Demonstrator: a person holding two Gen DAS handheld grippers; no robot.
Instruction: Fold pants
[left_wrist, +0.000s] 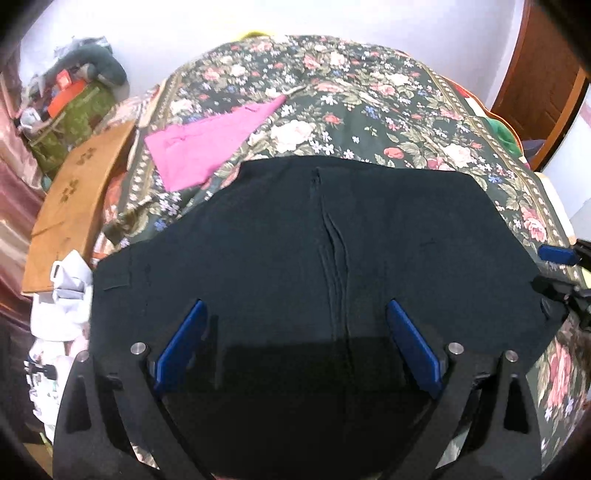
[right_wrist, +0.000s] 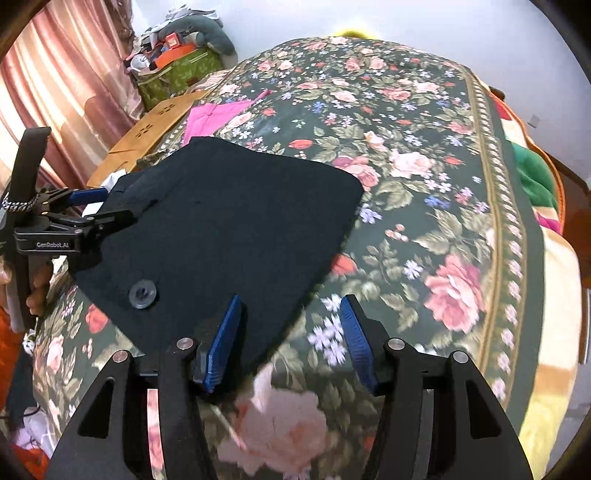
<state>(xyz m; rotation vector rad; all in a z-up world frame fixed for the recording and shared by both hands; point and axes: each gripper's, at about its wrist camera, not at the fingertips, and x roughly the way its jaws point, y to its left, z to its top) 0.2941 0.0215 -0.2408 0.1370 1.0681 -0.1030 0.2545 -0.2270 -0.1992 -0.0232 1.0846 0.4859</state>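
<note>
I see the black pants (left_wrist: 332, 236) lying folded and flat on the bed (left_wrist: 369, 110), near its front edge towards the left side, over the floral cover. My left tool (left_wrist: 295, 332) hangs over them with its blue fingers (left_wrist: 413, 343) spread wide, nothing between the pads (the cloth lies below, not gripped). My right tool (right_wrist: 291, 343) sits at the pants' right edge, jaws partly apart and holding nothing; one finger (right_wrist: 221, 339) is over the dark cloth, the other over the flowers. A pink garment (left_wrist: 210, 144) lies further back by the bed's left edge, apart from the pants.
</note>
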